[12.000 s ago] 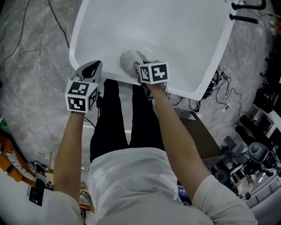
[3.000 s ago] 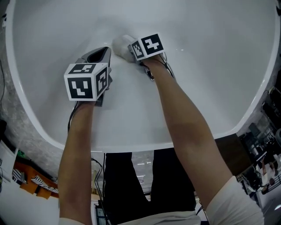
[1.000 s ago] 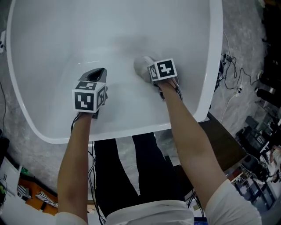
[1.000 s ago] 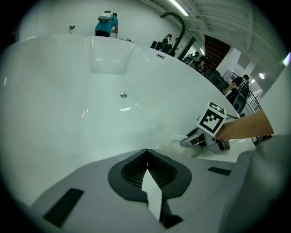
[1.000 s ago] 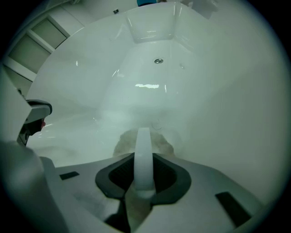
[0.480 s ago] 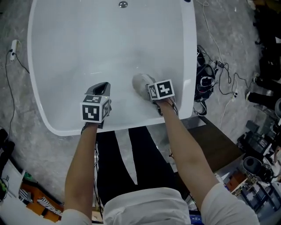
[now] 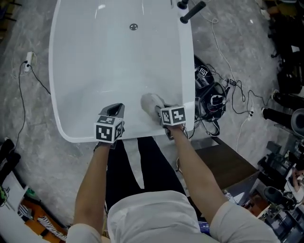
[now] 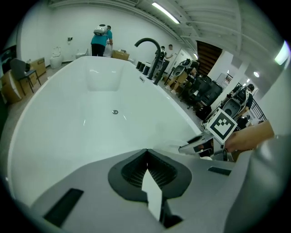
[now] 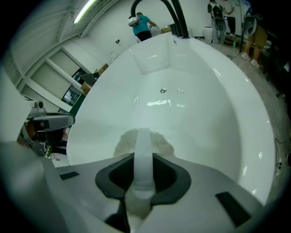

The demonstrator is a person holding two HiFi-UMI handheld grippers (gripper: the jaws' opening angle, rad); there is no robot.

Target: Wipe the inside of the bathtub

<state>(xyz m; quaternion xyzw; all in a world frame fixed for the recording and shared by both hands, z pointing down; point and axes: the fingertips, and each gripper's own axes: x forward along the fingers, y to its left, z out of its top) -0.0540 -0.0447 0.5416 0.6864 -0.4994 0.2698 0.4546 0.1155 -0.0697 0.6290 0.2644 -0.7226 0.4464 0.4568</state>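
Observation:
The white bathtub (image 7: 71, 85) runs lengthwise away from me, with its round drain (image 7: 133, 27) near the far end. My right gripper (image 7: 158, 109) is shut on a grey-white wiping cloth (image 7: 150, 101) that rests against the tub's near inner wall, close to the right rim. In the right gripper view the cloth (image 9: 143, 142) bulges out past the closed jaws. My left gripper (image 7: 114, 112) hovers at the near rim, to the left of the cloth, shut with nothing in it. The tub (image 8: 68, 132) fills the left gripper view, and the right gripper's marker cube (image 8: 223, 124) shows at its right.
A black faucet (image 7: 191, 9) stands at the tub's far right corner. Tangled cables and black gear (image 7: 211, 97) lie on the floor right of the tub. A cable and plug (image 7: 28, 60) lie on the stone floor to the left. People stand beyond the tub's far end (image 8: 100, 40).
The view has drawn back: the whole tub and its drain now show. Both grippers have come back toward the near rim, the right still holding the cloth on the near wall.

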